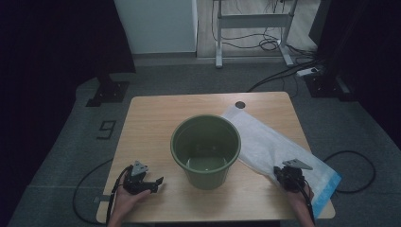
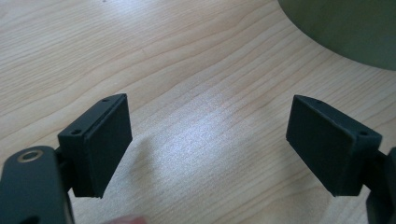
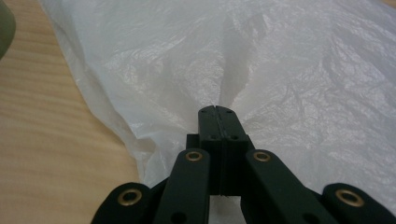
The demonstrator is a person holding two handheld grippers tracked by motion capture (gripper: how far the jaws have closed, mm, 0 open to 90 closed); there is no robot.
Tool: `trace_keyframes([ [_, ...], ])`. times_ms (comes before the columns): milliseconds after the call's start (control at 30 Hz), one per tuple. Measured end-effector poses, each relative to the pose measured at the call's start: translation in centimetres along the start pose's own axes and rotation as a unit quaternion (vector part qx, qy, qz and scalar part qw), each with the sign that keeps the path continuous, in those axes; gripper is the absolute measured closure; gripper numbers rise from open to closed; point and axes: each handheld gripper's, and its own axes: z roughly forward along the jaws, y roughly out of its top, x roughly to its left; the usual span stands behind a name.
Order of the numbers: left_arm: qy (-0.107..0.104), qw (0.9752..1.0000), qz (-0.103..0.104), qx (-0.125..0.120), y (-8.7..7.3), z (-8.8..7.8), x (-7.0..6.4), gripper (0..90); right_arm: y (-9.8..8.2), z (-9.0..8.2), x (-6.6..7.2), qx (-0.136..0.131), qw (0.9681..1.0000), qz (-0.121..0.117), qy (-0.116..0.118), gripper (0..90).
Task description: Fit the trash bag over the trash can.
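Crinkly plastic bag (image 3: 289,60) (thin, translucent) pinched by right tool (image 3: 218,112).

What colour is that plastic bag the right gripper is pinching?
The plastic bag is translucent white with a blue strip at one end, best seen in the high view.

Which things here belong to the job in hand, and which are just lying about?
In the job:
white plastic bag, pinched by the right gripper
green bucket
left gripper, jaws open

Lying about:
cables
metal frame
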Motion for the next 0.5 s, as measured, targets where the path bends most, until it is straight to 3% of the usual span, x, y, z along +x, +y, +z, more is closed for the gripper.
trace_keyframes([
  [233, 0.002, 1.0000, 0.005, 0.004, 0.1, 0.2, 0.0, 14.1, -1.0, -1.4, -0.6, 0.004, 0.9999, 0.009, -0.009, 88.2],
  [267, 0.003, 1.0000, 0.003, 0.002, 0.1, 0.1, 0.0, 14.1, -0.8, -1.5, -0.3, -0.001, 0.9999, 0.008, -0.011, 65.3],
  [300, 0.003, 1.0000, 0.002, 0.001, 0.1, 0.1, 0.1, 14.1, -0.8, -1.5, -0.3, -0.001, 0.9999, 0.008, -0.011, 65.3],
  [333, 0.004, 1.0000, 0.000, -0.001, 0.1, 0.0, 0.1, 14.1, -0.3, -1.6, 0.3, -0.011, 0.9999, 0.004, -0.006, 54.8],
  [367, 0.004, 1.0000, 0.000, -0.001, 0.1, 0.0, 0.1, 14.1, -0.3, -1.6, 0.3, -0.011, 0.9999, 0.004, -0.006, 54.8],
  [433, 0.004, 1.0000, -0.002, -0.002, 0.1, -0.1, 0.2, 14.2, 1.0, -1.1, 1.9, -0.021, 0.9997, -0.011, -0.008, 38.0],
  [500, 0.004, 1.0000, -0.001, -0.001, 0.1, -0.1, 0.2, 14.1, 1.5, -0.8, 2.4, -0.022, 0.9996, -0.014, -0.006, 34.8],
])
